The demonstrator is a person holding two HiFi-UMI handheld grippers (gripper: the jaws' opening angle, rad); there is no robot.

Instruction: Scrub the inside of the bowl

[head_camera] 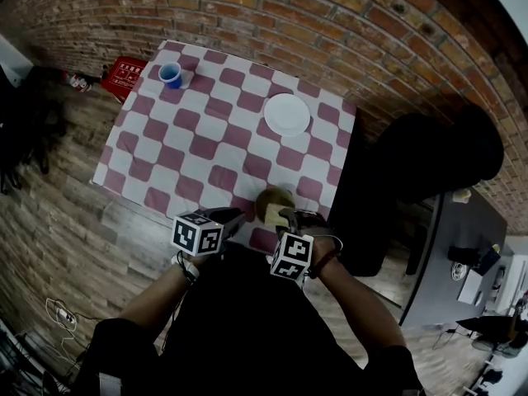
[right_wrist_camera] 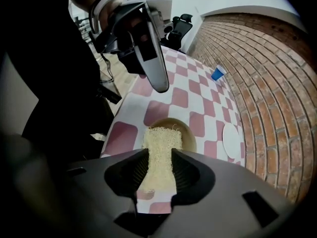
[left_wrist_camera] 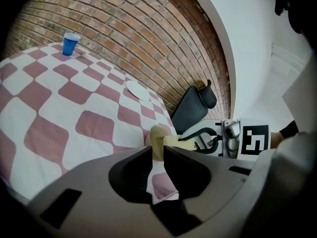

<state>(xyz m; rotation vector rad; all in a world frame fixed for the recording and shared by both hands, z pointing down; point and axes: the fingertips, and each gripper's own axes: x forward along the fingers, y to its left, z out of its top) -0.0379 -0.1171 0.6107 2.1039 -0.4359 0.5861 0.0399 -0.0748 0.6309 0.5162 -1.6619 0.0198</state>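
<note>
**Control:** Grippers first.

**Operator:** My right gripper [right_wrist_camera: 159,155] is clenched on a pale, coarse scrub pad [right_wrist_camera: 161,139]. The pad stands out past the jaws and points steeply down. My left gripper [left_wrist_camera: 157,151] grasps nothing. Its jaws stand a narrow gap apart, and through that gap I see only the checked cloth [left_wrist_camera: 59,103].

**Control:** And the bowl?

**Operator:** The tan bowl [right_wrist_camera: 187,134] sits on the desk [head_camera: 206,143], at the edge nearest me, toward my right. The pad's free end hangs over its inside. Whether pad and bowl touch, I cannot tell. The left gripper hovers near the bowl, tips aimed at it but apart from the rim.

**Control:** Anything else on the desk?

**Operator:** A white plate [head_camera: 287,114] beyond the bowl, well apart from it, and a blue cup [head_camera: 171,74] at the far left corner. Neither is involved.

**Control:** Progress?

**Operator:** The tool is in hand and over the work; that much is done. I can make out no foam, water or marks inside the bowl, so I cannot certify any scrubbing. In my judgement the scrubbing itself remains: press the pad in and work it round the wall and bottom. The bowl is unheld and close to the desk's edge, so it may slide unless the left gripper steadies the rim.
</note>
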